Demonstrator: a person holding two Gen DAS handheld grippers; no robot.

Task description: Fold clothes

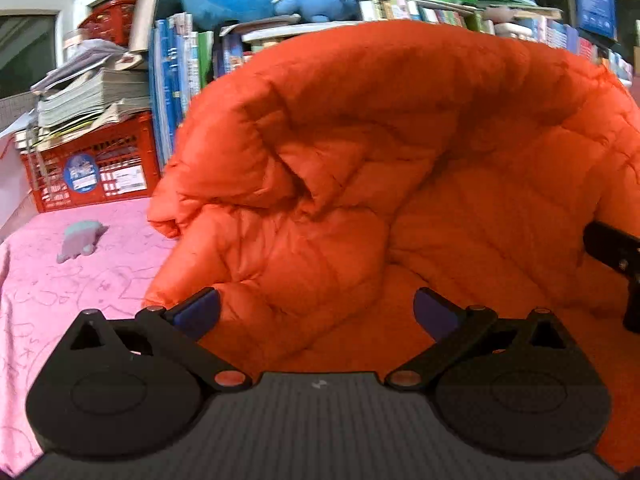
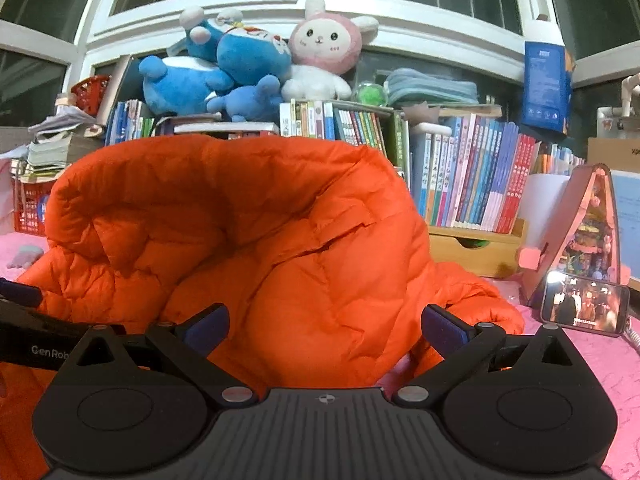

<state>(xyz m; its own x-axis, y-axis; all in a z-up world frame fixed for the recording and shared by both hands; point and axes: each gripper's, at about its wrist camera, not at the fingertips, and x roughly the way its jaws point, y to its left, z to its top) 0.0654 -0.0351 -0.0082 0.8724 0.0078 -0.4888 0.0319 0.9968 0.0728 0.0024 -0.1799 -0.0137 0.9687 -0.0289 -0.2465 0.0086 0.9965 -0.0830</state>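
An orange quilted puffer jacket (image 1: 380, 184) lies bunched on the pink bedsheet (image 1: 60, 292), its far part curling up and over toward me. My left gripper (image 1: 316, 314) is open, its blue-padded fingers spread just above the jacket's near part, holding nothing. The jacket also fills the right wrist view (image 2: 260, 248). My right gripper (image 2: 326, 326) is open over the jacket's near right part, empty. The left gripper's body shows at the left edge of the right wrist view (image 2: 24, 320).
A small grey cloth (image 1: 78, 240) lies on the sheet to the left. A red crate (image 1: 92, 168) with stacked papers, rows of books (image 2: 472, 176) and plush toys (image 2: 248, 60) line the back. A phone (image 2: 584, 308) and a wooden triangular ornament (image 2: 584, 236) stand at the right.
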